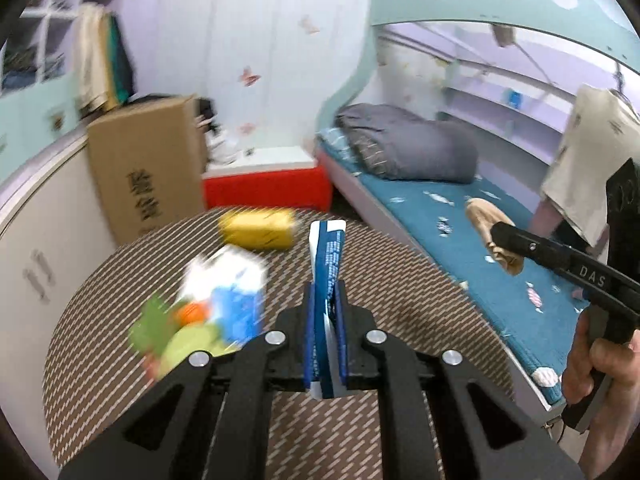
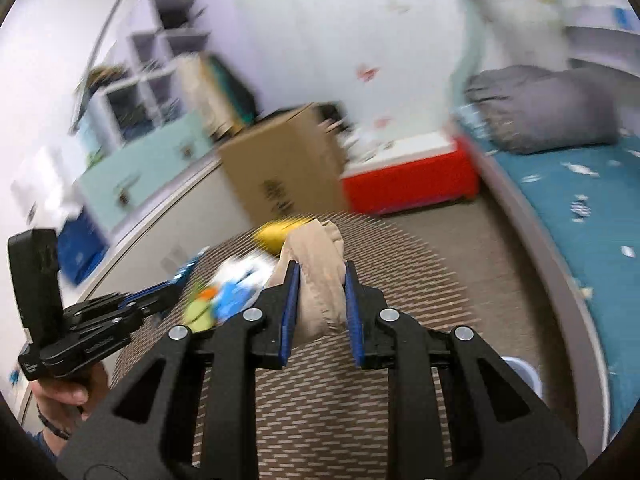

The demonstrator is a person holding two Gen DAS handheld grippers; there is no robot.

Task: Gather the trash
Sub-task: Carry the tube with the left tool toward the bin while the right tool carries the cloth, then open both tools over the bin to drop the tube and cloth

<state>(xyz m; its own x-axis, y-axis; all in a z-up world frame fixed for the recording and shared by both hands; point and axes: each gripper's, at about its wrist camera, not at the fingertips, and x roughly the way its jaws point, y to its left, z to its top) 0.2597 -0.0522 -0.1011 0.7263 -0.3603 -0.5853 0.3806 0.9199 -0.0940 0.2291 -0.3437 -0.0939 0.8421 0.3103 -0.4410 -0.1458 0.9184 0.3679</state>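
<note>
My left gripper (image 1: 325, 292) is shut on a flat blue and white wrapper (image 1: 328, 256), held upright above the round woven table (image 1: 400, 300). My right gripper (image 2: 320, 276) is shut on a crumpled tan paper bag (image 2: 318, 276); the bag also shows in the left wrist view (image 1: 494, 240) off to the right over the bed. On the table lie a yellow packet (image 1: 258, 228), a white and blue carton (image 1: 232, 296) and a green and orange wrapper (image 1: 172, 332), all blurred. The left gripper shows in the right wrist view (image 2: 188, 270).
A cardboard box (image 1: 148, 168) and a red and white chest (image 1: 268, 188) stand behind the table. A bed with a teal sheet (image 1: 460, 240) and grey duvet (image 1: 408, 148) runs along the right. White cabinets (image 1: 36, 248) stand at left. A pale bin rim (image 2: 524, 372) shows beside the table.
</note>
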